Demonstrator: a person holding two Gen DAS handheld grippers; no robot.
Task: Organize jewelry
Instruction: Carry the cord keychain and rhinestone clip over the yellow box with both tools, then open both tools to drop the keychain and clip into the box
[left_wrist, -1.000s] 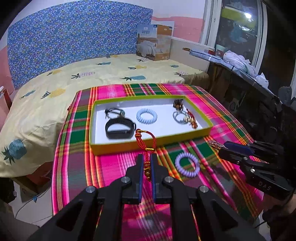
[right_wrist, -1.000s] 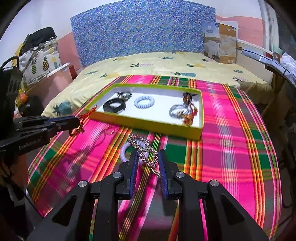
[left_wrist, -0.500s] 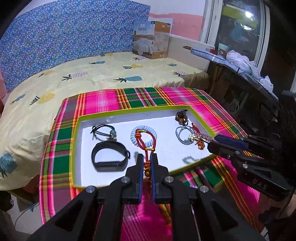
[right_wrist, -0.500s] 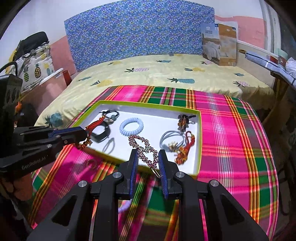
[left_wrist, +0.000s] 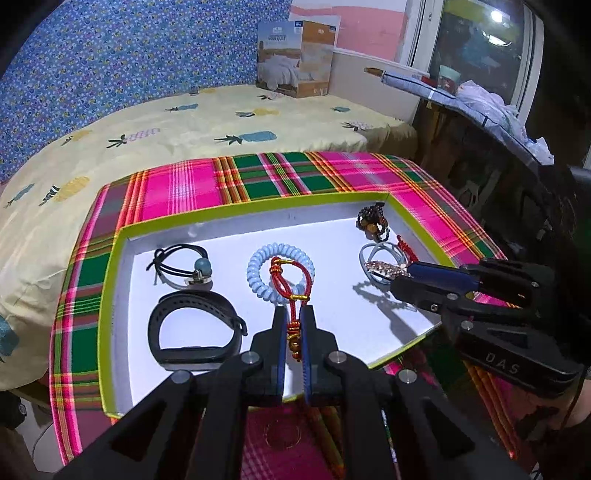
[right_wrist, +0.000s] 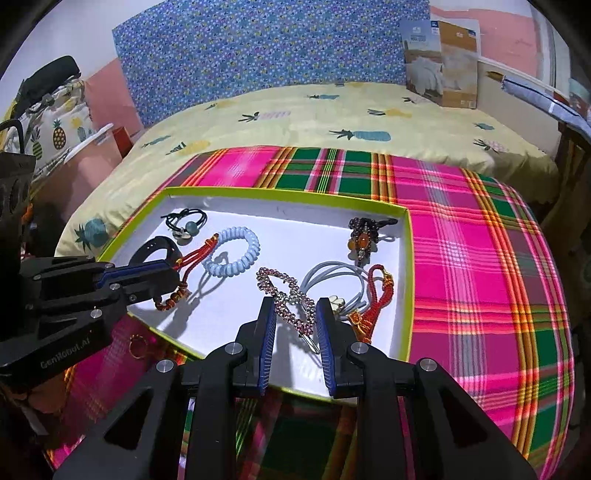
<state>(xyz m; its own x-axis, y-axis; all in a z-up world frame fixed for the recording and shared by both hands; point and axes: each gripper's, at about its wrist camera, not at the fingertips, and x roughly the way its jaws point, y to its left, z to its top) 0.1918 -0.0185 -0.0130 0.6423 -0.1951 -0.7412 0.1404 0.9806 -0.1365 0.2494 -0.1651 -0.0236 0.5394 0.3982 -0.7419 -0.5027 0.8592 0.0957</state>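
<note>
left tool (left_wrist: 293, 325) clamped on red cord (left_wrist: 291, 273), held above white tray (left_wrist: 110, 295), over blue coil band (left_wrist: 258, 273). right tool (right_wrist: 293, 317) clamped on rhinestone clip (right_wrist: 284, 291), above tray near grey hair ties (right_wrist: 332, 273). black strap (left_wrist: 192, 332), bead tie (left_wrist: 184, 266), bead charm (right_wrist: 362, 236) lie in tray. tray on plaid counter (right_wrist: 480, 258).

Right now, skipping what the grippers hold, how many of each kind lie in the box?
Hair ties: 3 (black hair tie, blue spiral hair tie, grey hair tie)
Black wristband: 1
Beaded bracelet: 1
Red cord charm: 1
Total: 6
</note>
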